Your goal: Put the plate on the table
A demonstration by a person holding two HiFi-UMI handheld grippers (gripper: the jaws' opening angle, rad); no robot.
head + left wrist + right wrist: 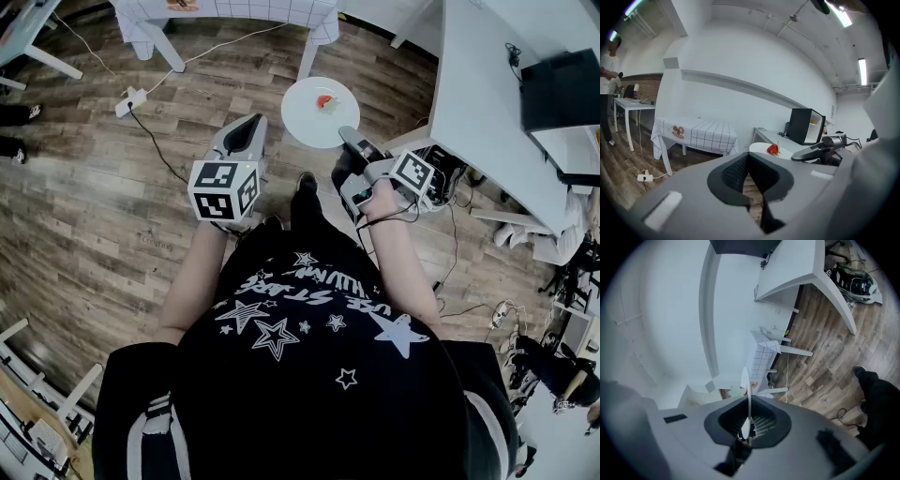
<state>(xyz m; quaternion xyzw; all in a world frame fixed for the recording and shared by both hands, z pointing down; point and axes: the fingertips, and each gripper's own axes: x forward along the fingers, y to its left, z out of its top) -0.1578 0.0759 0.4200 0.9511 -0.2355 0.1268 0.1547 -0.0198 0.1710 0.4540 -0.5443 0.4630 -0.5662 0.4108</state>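
A round white plate [320, 111] carrying a small red piece of food [324, 102] hangs in the air over the wooden floor. My right gripper [345, 137] is shut on the plate's near rim. In the right gripper view the plate [746, 390] stands edge-on, clamped between the jaws of that gripper [747, 422]. My left gripper [249, 125] floats to the plate's left, shut and holding nothing. The left gripper view has its jaws [749, 161] closed together, with the plate [761, 148] and red food [773, 149] beyond. A white table [473, 103] stands just right of the plate.
A black box [561, 89] sits on the white table's far part. A table with a checked cloth [281, 11] stands ahead. A power strip [129, 101] and its cable lie on the floor at left. A person [606, 79] stands far left.
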